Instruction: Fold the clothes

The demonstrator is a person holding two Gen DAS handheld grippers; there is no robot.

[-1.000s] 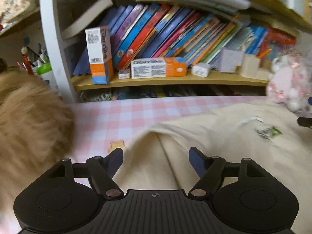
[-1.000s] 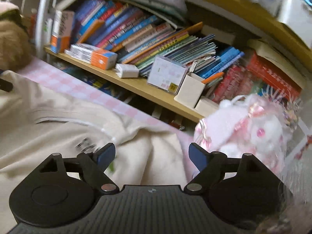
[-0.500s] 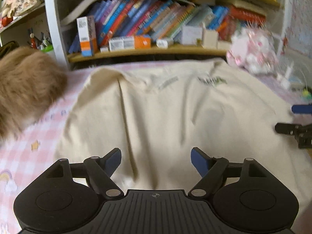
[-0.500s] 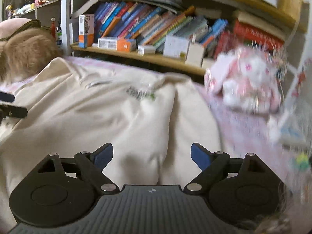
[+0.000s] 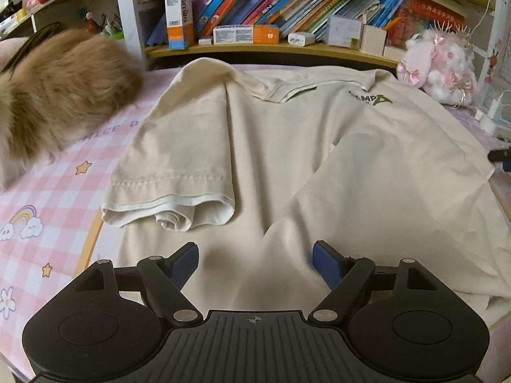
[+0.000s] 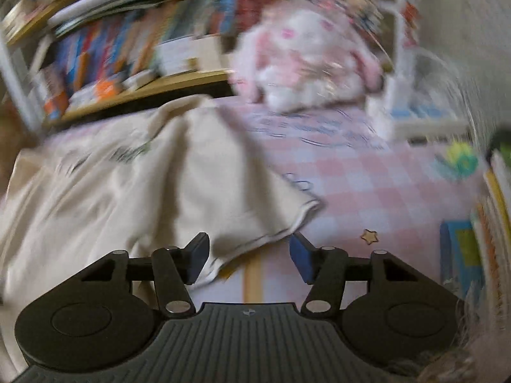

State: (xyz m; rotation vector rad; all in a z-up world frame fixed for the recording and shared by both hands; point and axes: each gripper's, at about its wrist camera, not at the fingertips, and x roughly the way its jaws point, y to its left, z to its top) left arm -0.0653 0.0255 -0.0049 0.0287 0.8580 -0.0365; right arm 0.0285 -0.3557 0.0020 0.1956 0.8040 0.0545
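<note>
A cream T-shirt (image 5: 287, 159) with a green chest logo lies spread on the pink checked cloth (image 5: 48, 210), its collar toward the bookshelf. Its left sleeve (image 5: 172, 172) lies flat, with the hem facing me. My left gripper (image 5: 255, 255) hovers open over the lower body of the shirt, nothing between its fingers. In the blurred right wrist view, my right gripper (image 6: 249, 250) is at the shirt's right sleeve (image 6: 255, 210). Its jaws are closing with the sleeve hem between them, and the pads do not press on it.
A brown furry plush (image 5: 57, 95) lies at the left of the shirt. A pink and white plush (image 5: 437, 63) sits at the far right. A shelf of books and small boxes (image 5: 271, 9) runs along the back. Stacked books (image 6: 491, 223) stand at the right edge.
Both grippers drew back from the shelf, so most of the shirt shows now. The right gripper rolled, swung to the right sleeve and narrowed its jaws. The left stayed open.
</note>
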